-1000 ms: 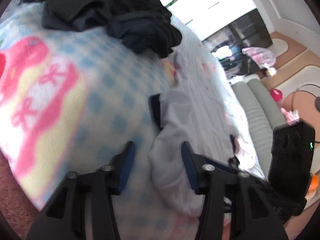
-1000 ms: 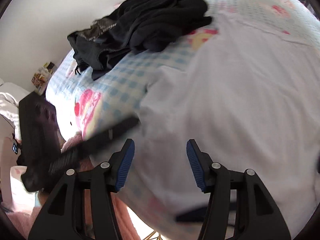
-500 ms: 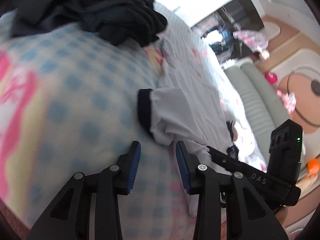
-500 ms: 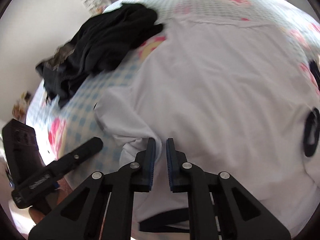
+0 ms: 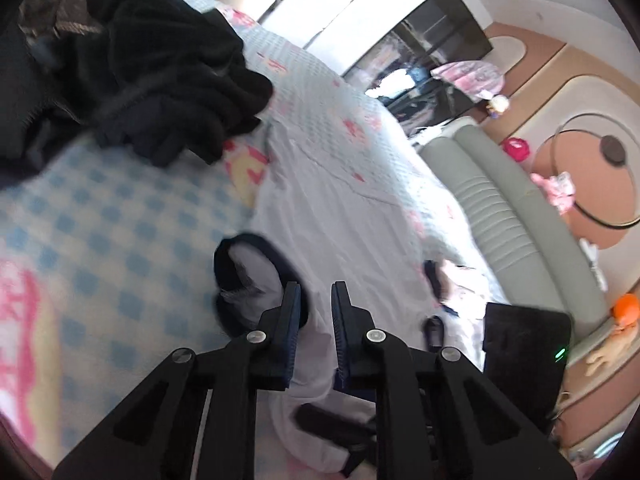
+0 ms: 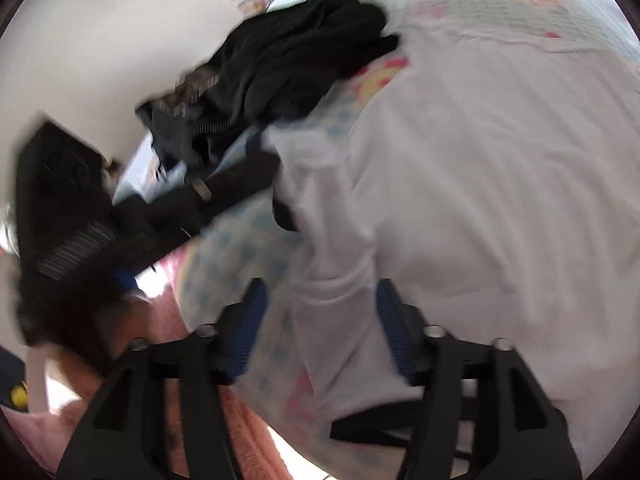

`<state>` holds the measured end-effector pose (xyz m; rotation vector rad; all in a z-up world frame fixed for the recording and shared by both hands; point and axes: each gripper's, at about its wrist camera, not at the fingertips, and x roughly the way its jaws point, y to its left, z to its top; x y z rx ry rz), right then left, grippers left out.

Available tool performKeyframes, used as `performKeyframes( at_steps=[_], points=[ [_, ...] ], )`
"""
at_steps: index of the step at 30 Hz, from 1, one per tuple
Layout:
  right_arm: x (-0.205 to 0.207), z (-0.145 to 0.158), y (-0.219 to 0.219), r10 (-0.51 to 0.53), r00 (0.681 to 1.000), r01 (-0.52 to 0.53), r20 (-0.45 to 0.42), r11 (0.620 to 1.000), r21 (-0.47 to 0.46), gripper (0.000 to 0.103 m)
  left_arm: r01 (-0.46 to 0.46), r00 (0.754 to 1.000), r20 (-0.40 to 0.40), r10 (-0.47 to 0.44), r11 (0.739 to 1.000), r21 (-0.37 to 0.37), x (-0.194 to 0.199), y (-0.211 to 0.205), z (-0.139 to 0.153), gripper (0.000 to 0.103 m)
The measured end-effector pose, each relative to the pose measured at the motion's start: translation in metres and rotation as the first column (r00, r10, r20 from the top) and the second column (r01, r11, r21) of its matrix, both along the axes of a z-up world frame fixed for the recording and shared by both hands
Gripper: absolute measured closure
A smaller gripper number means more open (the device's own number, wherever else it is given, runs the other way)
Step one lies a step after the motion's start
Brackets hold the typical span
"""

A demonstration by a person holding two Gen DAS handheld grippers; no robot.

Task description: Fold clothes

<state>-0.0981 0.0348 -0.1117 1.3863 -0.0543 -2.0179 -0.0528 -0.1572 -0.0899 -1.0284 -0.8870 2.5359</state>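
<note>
A white shirt (image 5: pixel 340 208) lies spread on the bed, one sleeve ending in a navy cuff (image 5: pixel 228 264). My left gripper (image 5: pixel 316 308) is shut on the sleeve's white cloth just behind that cuff. In the right wrist view the same shirt (image 6: pixel 480 160) fills the right half. My right gripper (image 6: pixel 320 312) hangs open over the shirt's near edge, a loose fold of cloth lying under its spread fingers. The left gripper's black finger (image 6: pixel 224 188) reaches in from the left to the sleeve.
A pile of dark clothes (image 5: pixel 152 80) sits at the far left of the blue-checked blanket (image 5: pixel 100 220); it is the dark clothes pile (image 6: pixel 300 60) in the right wrist view. A pale green sofa (image 5: pixel 520 208) runs along the bed's right side. A pink rug (image 6: pixel 248 432) lies below the bed edge.
My left gripper has closed on the sleeve and lifted it a little. My right gripper, shut on a fold half a second ago, has opened and let it go.
</note>
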Motion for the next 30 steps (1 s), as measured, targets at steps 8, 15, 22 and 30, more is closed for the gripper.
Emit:
performKeyframes(
  at_steps=[8,15,22,30],
  points=[
    [-0.017,-0.010,0.007,-0.114,0.993,0.116,-0.035,0.992,0.057,0.077,-0.059,0.991,0.122,0.049,0.995,0.082,0.021,-0.015,-0.044,0.059],
    [-0.017,0.000,0.049,-0.213,0.977,0.213,-0.001,0.977,-0.005,0.076,-0.034,0.990,0.144,0.016,0.991,0.128,0.005,0.012,-0.072,0.061],
    [-0.014,0.006,0.055,-0.224,0.973,0.228,0.055,0.970,-0.082,0.064,-0.080,0.996,0.022,0.081,0.996,-0.035,0.010,-0.012,-0.004,0.098],
    [0.003,-0.022,-0.002,-0.065,0.994,0.061,0.089,0.997,0.046,0.057,-0.261,0.959,0.098,0.267,0.963,-0.065,0.021,-0.080,0.006,0.063]
  ],
)
